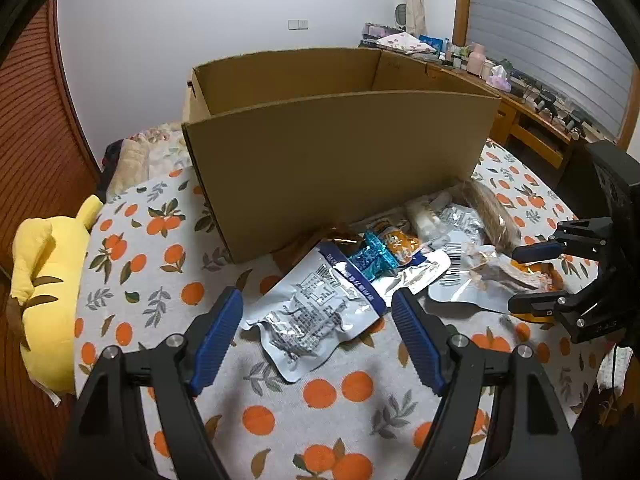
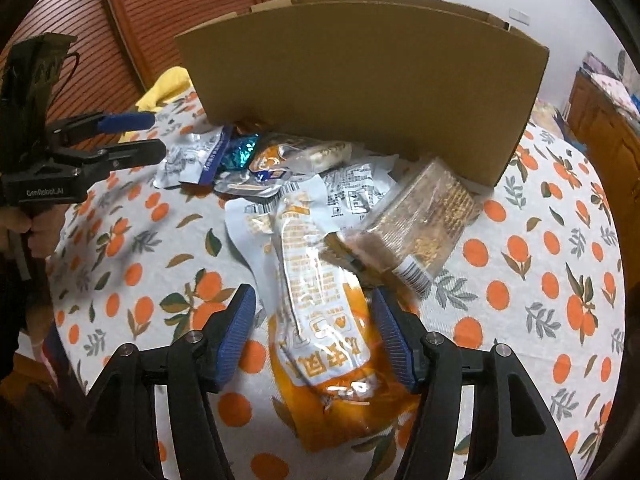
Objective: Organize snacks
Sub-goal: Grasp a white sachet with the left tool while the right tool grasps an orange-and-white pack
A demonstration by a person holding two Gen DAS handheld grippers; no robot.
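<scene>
An open cardboard box (image 1: pixel 336 148) stands on the orange-print cloth (image 1: pixel 160 280), with a pile of snack packets in front of it. My left gripper (image 1: pixel 318 312) is open, its fingers either side of a silver-and-blue packet (image 1: pixel 312 316). My right gripper (image 2: pixel 314 320) is open around an orange-and-white packet (image 2: pixel 324 320), which lies between the fingers; I cannot tell if they touch it. A brown wafer packet (image 2: pixel 424 216) lies beside it. A shiny teal candy (image 1: pixel 372 256) sits in the pile. The right gripper also shows in the left wrist view (image 1: pixel 520 278), and the left gripper in the right wrist view (image 2: pixel 154 136).
A yellow plush toy (image 1: pixel 44 280) lies at the cloth's left edge. A wooden desk (image 1: pixel 532 120) with clutter stands behind on the right. A slatted wooden door (image 2: pixel 168 12) is at the left. The box (image 2: pixel 368 92) blocks the far side.
</scene>
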